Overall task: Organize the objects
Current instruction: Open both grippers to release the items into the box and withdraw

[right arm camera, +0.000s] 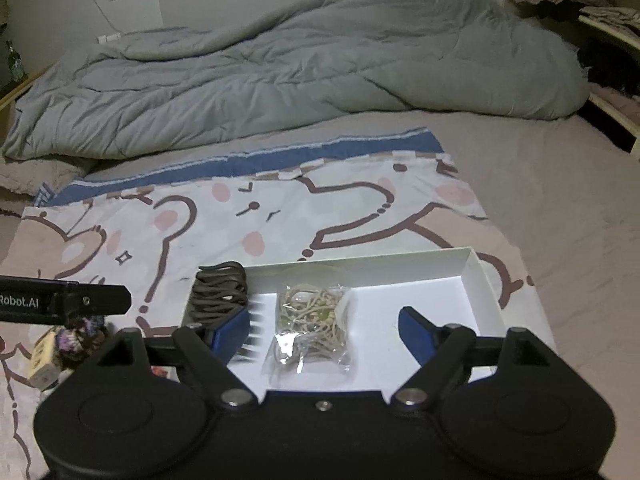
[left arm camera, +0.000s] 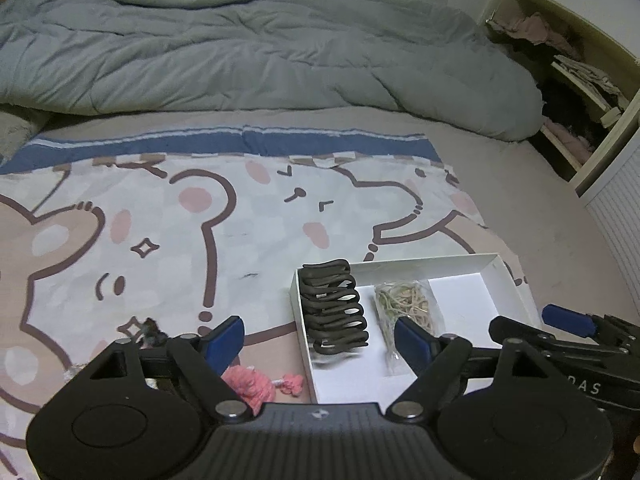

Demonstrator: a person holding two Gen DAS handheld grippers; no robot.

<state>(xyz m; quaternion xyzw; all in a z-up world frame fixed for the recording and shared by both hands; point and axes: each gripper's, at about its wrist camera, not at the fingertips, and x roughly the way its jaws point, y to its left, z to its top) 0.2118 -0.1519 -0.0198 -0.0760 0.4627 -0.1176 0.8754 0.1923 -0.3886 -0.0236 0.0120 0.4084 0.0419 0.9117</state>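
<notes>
A white open box (left arm camera: 500, 276) (right arm camera: 476, 276) lies on a cartoon bear blanket. Inside at its left end sits a dark brown claw hair clip (left arm camera: 334, 308) (right arm camera: 220, 288). Beside it lies a clear bag of tan rubber bands (left arm camera: 408, 304) (right arm camera: 316, 320). My left gripper (left arm camera: 320, 340) is open and empty, hovering over the box's left edge. My right gripper (right arm camera: 324, 328) is open and empty above the bag in the box. A pink scrunchie (left arm camera: 252, 386) lies left of the box, under the left gripper. A dark fuzzy hair tie (right arm camera: 78, 338) and a small beige block (right arm camera: 42, 360) lie further left.
A rumpled grey duvet (left arm camera: 260, 52) (right arm camera: 300, 68) fills the far side of the bed. An open shelf with clothes (left arm camera: 576, 80) stands at the right. The bear blanket (left arm camera: 140, 240) covers the near bed, with bare beige sheet (right arm camera: 560, 200) to the right.
</notes>
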